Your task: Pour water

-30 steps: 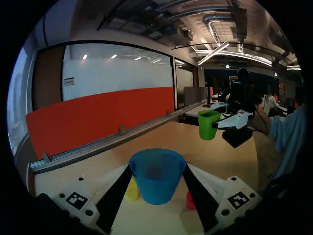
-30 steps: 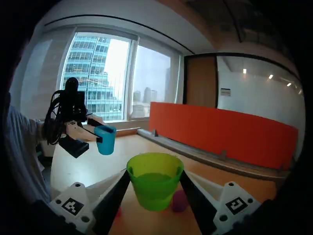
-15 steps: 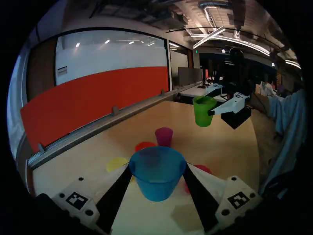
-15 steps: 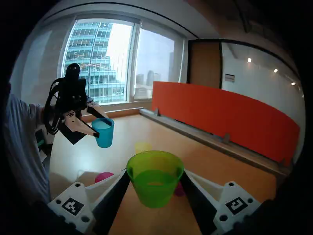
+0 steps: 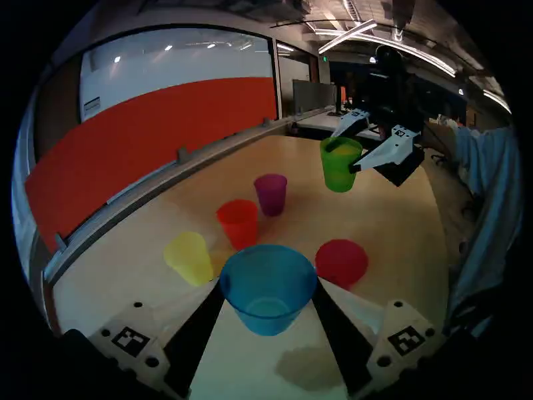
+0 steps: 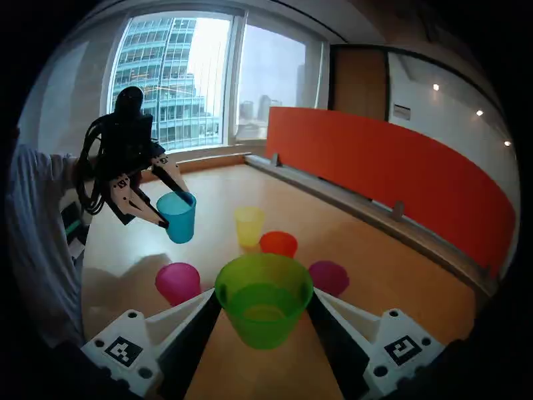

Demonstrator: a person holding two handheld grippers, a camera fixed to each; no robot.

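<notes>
My left gripper [image 5: 268,293] is shut on a blue cup [image 5: 268,287], held upright above the wooden table [image 5: 400,220]. The right gripper view shows that blue cup [image 6: 178,217] and the left gripper [image 6: 170,210] at the left, raised. My right gripper [image 6: 264,313] is shut on a green cup [image 6: 264,308] with liquid at its bottom. The left gripper view shows the green cup [image 5: 340,164] in the right gripper [image 5: 353,165] at the upper right, above the table.
On the table stand a yellow cup [image 5: 189,257], an orange cup [image 5: 238,223], a purple cup [image 5: 270,194] and a red-pink cup [image 5: 341,263]. An orange partition [image 5: 146,140] runs along the table's far edge. A person's sleeve [image 5: 490,200] is at the right.
Both cameras have tilted downward, bringing the cups on the table into sight. The blue and green cups remain gripped and upright.
</notes>
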